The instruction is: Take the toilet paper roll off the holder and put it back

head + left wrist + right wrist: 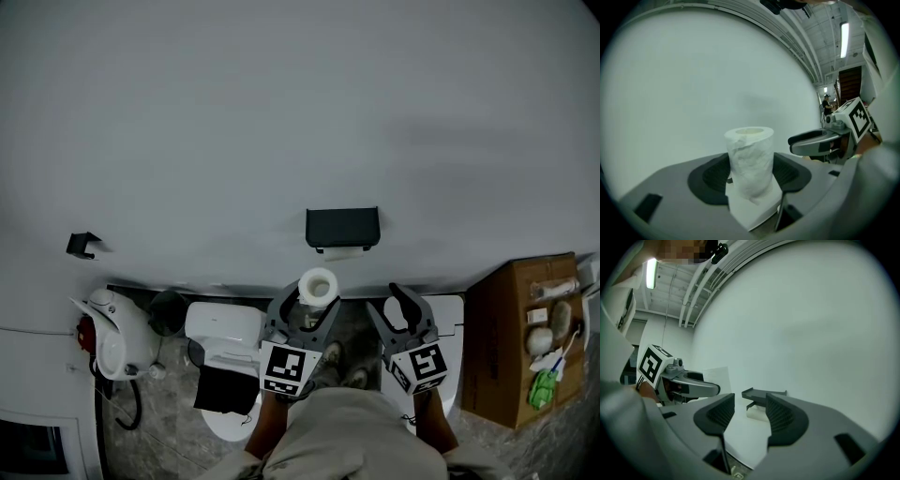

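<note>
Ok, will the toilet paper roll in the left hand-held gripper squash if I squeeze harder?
Probably soft: the toilet paper roll looks wrinkled and loosely wrapped, so it likely dents. Likely light: paper round a hollow core. Released from the left hand-held gripper on its side, it could roll.

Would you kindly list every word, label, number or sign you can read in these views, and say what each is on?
No readable text anywhere.
Left cube, right cube: square marker patterns, not writing.
Packets on the box: print too small to read.
Roll, holder: no print seen.
</note>
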`<state>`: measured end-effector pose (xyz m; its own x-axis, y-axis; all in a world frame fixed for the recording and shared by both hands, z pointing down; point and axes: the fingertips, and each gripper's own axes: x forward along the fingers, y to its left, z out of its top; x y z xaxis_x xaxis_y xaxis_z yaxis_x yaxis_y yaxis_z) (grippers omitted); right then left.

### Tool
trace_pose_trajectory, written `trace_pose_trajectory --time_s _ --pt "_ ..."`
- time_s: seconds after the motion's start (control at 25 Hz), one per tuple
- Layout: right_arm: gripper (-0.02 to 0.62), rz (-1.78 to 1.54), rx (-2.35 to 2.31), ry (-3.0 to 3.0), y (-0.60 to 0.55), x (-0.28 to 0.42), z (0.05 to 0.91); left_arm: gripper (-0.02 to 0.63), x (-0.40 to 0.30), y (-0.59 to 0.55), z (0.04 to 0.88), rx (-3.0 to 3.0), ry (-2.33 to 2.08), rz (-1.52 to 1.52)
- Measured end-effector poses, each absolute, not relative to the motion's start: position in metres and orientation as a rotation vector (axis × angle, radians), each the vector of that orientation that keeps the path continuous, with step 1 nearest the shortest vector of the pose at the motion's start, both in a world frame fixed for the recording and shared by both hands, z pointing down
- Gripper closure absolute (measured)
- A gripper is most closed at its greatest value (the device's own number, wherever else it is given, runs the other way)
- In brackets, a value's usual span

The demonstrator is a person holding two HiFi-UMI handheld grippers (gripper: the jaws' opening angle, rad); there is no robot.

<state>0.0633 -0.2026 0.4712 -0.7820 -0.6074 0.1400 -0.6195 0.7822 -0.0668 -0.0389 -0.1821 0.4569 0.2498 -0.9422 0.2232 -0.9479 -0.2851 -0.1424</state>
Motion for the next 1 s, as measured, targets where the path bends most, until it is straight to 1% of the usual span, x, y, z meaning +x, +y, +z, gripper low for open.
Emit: trace_pose_trajectory --time_s 1.0 --pt "0.400 0.183 1.115 -2.800 -0.263 0.042 0.470 0.319 -0.061 -0.256 0.449 2.566 -1.762 0.376"
